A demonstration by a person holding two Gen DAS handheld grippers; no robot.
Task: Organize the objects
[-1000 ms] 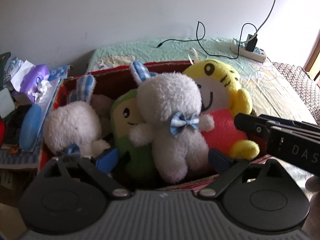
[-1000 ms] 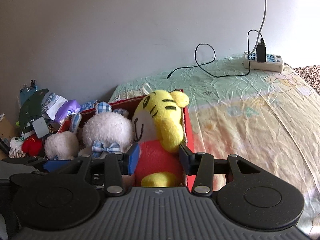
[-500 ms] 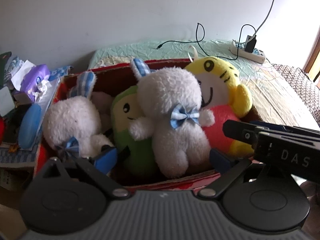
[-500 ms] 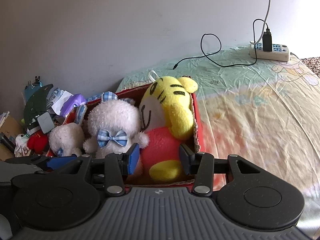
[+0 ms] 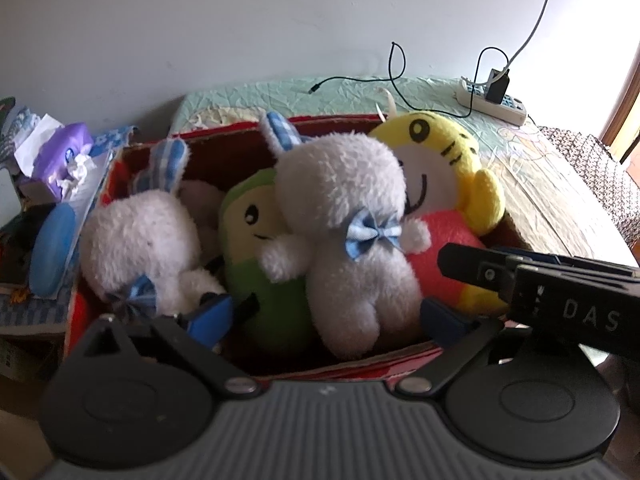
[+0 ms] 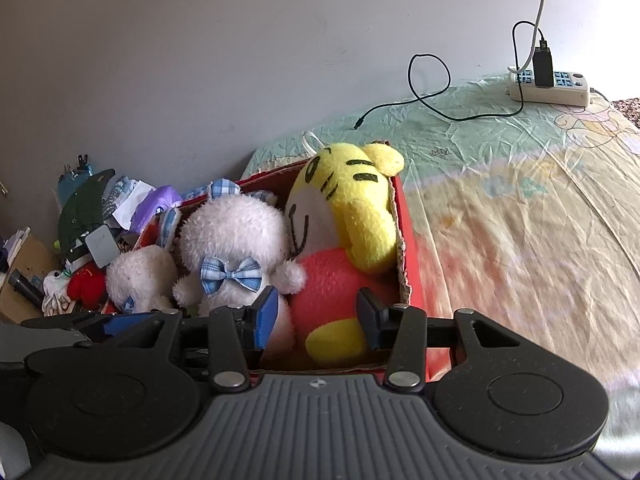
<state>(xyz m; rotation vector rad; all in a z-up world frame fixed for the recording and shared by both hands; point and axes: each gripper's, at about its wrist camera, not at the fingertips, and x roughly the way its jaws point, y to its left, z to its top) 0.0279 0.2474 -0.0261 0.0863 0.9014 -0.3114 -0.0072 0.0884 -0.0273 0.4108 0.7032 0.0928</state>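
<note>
A red cardboard box [image 5: 344, 366] [image 6: 410, 248] on the bed holds several plush toys. A white bunny with a blue bow [image 5: 352, 248] [image 6: 236, 248] lies in the middle. A yellow tiger in red [image 5: 444, 184] [image 6: 348, 220] is at the right end, a green plush [image 5: 256, 248] is beside the bunny, and a second white bunny [image 5: 140, 248] [image 6: 140, 276] is at the left. My left gripper [image 5: 324, 316] is open over the box's near edge, empty. My right gripper [image 6: 316, 316] is open over the tiger's feet, empty; it also shows in the left wrist view [image 5: 540, 284].
A power strip [image 5: 494, 98] [image 6: 550, 88] with a black cable [image 6: 432, 92] lies at the far side of the bed sheet [image 6: 520, 208]. Left of the box is clutter: a purple tissue pack [image 5: 66, 156], a blue oval [image 5: 54, 254], a red toy [image 6: 86, 286].
Both grippers have pulled back and risen a little from the box; the toys look lower in view. Both stay open and empty. The toys have not moved.
</note>
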